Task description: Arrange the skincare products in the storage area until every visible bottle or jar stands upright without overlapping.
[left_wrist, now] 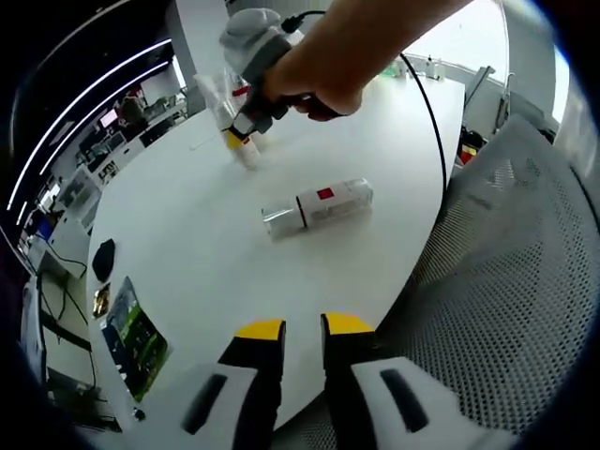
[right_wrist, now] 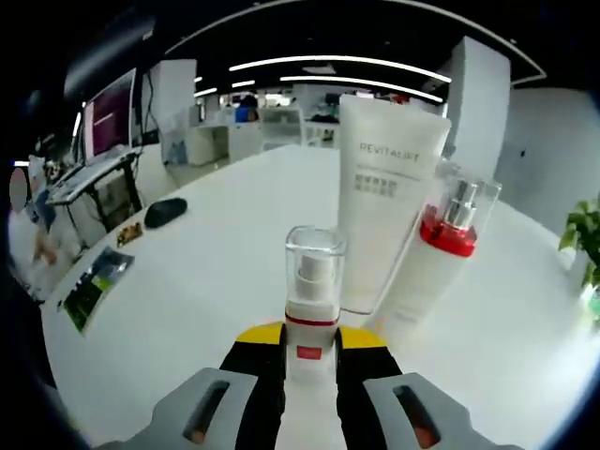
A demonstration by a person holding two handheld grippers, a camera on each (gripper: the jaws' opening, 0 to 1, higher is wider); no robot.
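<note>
A white bottle with a red label (left_wrist: 319,208) lies on its side in the middle of the round white table (left_wrist: 187,216). My left gripper (left_wrist: 302,328) hangs over the table's near edge, jaws close together with nothing between them. Farther off, a hand holds my right gripper (left_wrist: 246,117) beside the standing products. In the right gripper view, my right gripper (right_wrist: 311,339) is shut on a small upright pump bottle with a clear cap (right_wrist: 313,281). Just behind it stand a white REVITALIFT tube (right_wrist: 384,206) and a red-collared bottle (right_wrist: 436,258), both upright.
A black mouse (left_wrist: 103,255) (right_wrist: 164,211) and a green brochure (left_wrist: 136,337) (right_wrist: 94,281) lie near the table's left edge. A grey mesh chair (left_wrist: 525,281) stands at the right. A black cable (left_wrist: 433,112) runs across the table. A plant (right_wrist: 586,234) stands at the far right.
</note>
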